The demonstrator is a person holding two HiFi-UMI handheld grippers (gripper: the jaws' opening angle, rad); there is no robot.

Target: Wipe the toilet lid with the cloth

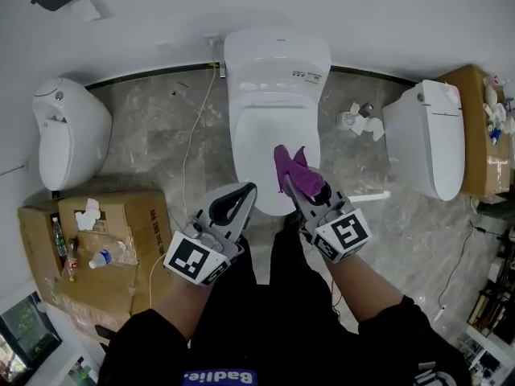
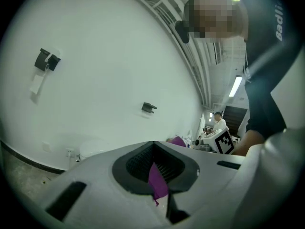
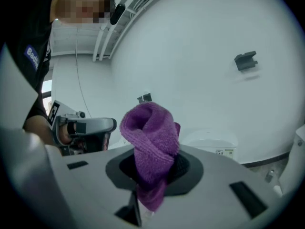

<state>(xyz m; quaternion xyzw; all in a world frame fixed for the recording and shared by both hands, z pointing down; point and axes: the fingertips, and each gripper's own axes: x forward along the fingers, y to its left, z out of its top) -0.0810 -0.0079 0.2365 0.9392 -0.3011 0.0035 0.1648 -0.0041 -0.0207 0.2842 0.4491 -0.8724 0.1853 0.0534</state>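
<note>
**Over the Lid: Cloth Clamped in the Right Gripper**

Nearest the person, at 6 o'clock in the head view, both grippers pointed toward 12. The left gripper [image 1: 248,191] had its jaws closed together. A purple sliver showed in their gap, and I could not tell what it was. At its 3 o'clock, the right gripper [image 1: 299,190] was clamped tight on the bunched purple terry cloth [image 1: 291,167]. The cloth stood over the near end of the white oval toilet lid [image 1: 261,131]; whether it touched was unclear. A brown cardboard box [image 1: 133,207] sat at 8 o'clock. Farther off, a second white toilet [image 1: 68,131] stood at 10.

Grey marble floor [image 1: 153,127] under 3 toilets [image 1: 278,63], cardboard boxes [image 1: 129,207].
</note>
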